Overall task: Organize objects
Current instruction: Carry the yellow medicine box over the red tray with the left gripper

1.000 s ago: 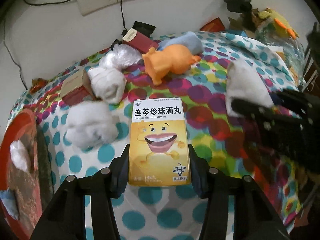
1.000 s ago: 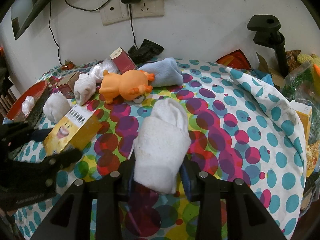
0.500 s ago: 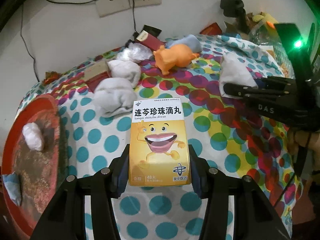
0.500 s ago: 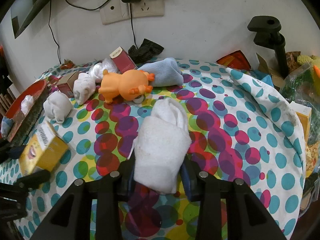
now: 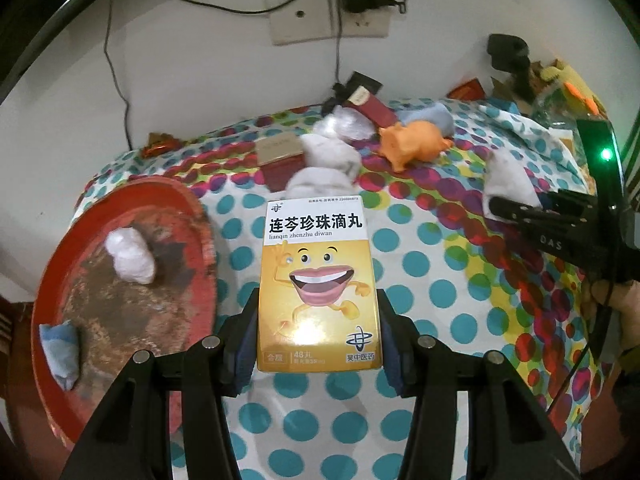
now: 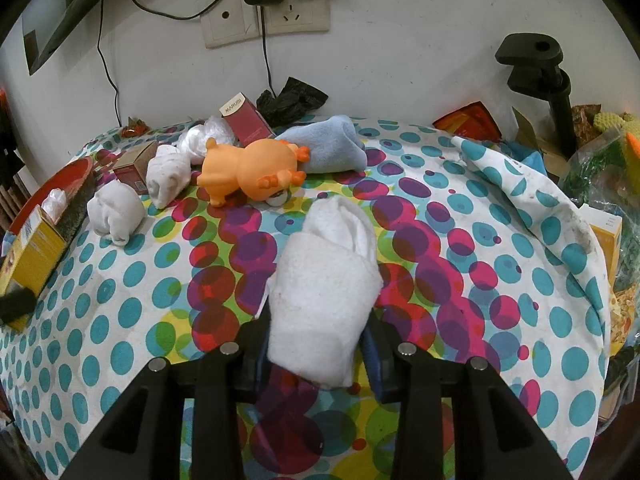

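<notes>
My left gripper (image 5: pixel 318 344) is shut on a yellow medicine box (image 5: pixel 318 284) with a cartoon mouth, held above the dotted tablecloth just right of the red tray (image 5: pixel 80 240). The tray holds a white wad (image 5: pixel 130 256) and a blue cloth (image 5: pixel 60 346). My right gripper (image 6: pixel 316 344) is shut on a rolled white sock (image 6: pixel 326 284) above the table's middle. The sock also shows in the left wrist view (image 5: pixel 506 180). The box shows at the left edge of the right wrist view (image 6: pixel 30 248).
Farther back lie an orange toy pig (image 6: pixel 248 168), a blue rolled cloth (image 6: pixel 328 146), two white sock rolls (image 6: pixel 116 212), a plastic wad (image 6: pixel 204 138), and maroon boxes (image 6: pixel 246 122). A black clamp stand (image 6: pixel 540 76) and bags crowd the right side. Wall sockets with cables sit behind.
My left gripper has carried the yellow box back and to the left, bringing the red tray into full view. My right gripper with the sock has stayed still.
</notes>
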The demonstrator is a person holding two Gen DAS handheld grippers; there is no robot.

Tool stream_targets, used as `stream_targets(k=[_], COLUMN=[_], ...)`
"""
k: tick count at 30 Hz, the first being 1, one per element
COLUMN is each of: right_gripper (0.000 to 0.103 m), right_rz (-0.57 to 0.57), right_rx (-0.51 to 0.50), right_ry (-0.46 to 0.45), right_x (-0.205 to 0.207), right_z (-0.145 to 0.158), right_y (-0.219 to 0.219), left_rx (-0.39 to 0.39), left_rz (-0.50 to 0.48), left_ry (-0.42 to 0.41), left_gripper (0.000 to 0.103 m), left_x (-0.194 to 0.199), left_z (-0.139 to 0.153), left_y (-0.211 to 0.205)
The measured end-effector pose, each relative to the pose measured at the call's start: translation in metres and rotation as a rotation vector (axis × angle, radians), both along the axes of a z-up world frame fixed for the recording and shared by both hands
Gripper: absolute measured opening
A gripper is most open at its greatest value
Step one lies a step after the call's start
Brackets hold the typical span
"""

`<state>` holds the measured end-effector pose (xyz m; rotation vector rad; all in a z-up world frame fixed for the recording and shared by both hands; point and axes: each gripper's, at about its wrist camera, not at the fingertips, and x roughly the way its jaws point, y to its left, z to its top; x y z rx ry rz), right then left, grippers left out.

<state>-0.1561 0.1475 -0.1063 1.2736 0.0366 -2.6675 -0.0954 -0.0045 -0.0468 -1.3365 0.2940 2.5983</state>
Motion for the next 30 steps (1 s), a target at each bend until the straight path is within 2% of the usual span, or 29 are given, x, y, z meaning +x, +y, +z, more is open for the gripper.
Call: stream_targets(k=[17,30], right_gripper=[0.039,0.038], right_rz=[-0.003,-0.004], right_rx=[-0.003,0.005], right_ry=[-0.001,0.0], right_x=[0.0,0.001], right_z=[0.0,0.0], right_y=[-0.002,-0.005], left_rx=[-0.007,-0.009], left_rz=[0.083,0.182], left_ry=[0.039,0.023], left_gripper=[0.048,0.048], left_x=[-0.004,-0.009], left_z=[0.021,0.02], left_y=[-0.039,-0.086])
